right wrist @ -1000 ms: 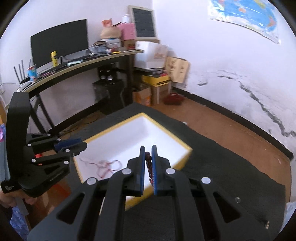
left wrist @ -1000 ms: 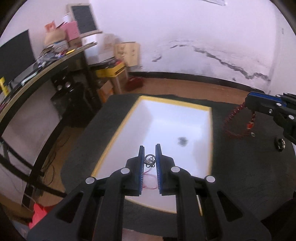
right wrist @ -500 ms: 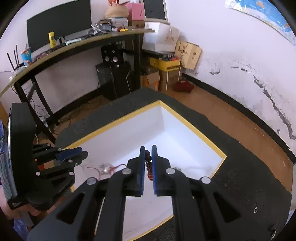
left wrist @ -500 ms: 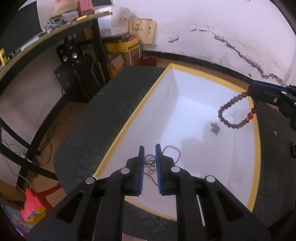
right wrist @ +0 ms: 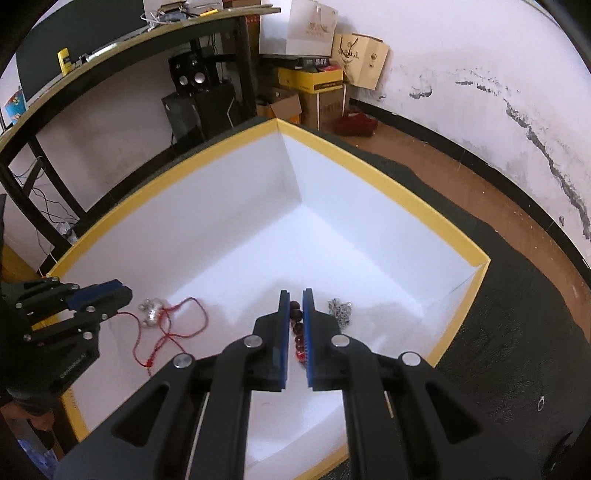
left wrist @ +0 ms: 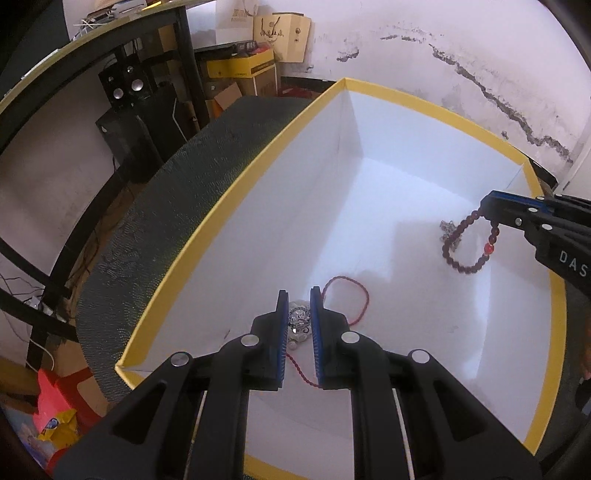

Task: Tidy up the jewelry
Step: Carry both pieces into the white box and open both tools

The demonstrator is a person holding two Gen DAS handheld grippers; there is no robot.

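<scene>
A white box with a yellow rim (left wrist: 221,206) (right wrist: 369,162) lies on a dark mat. My left gripper (left wrist: 299,295) (right wrist: 127,295) is low inside it, shut on a silver charm (left wrist: 300,319) (right wrist: 151,310). The charm's red cord (left wrist: 354,291) (right wrist: 173,328) trails in loops on the box floor. My right gripper (right wrist: 295,295) (left wrist: 485,203) is shut on a dark red bead bracelet (right wrist: 297,325) (left wrist: 465,251), which hangs just over the floor at the other side. A small silver chain piece (right wrist: 341,310) (left wrist: 448,229) lies on the floor beside the bracelet.
The dark mat (right wrist: 498,295) surrounds the box, and a small ring (right wrist: 541,402) lies on it at the right. Behind stand a desk (right wrist: 147,33), speakers (right wrist: 188,74), and cardboard boxes (right wrist: 314,85) against a cracked wall.
Both grippers have sunk into the box. The bracelet has moved from over the mat to inside the box, and the red cord now rests on the box floor.
</scene>
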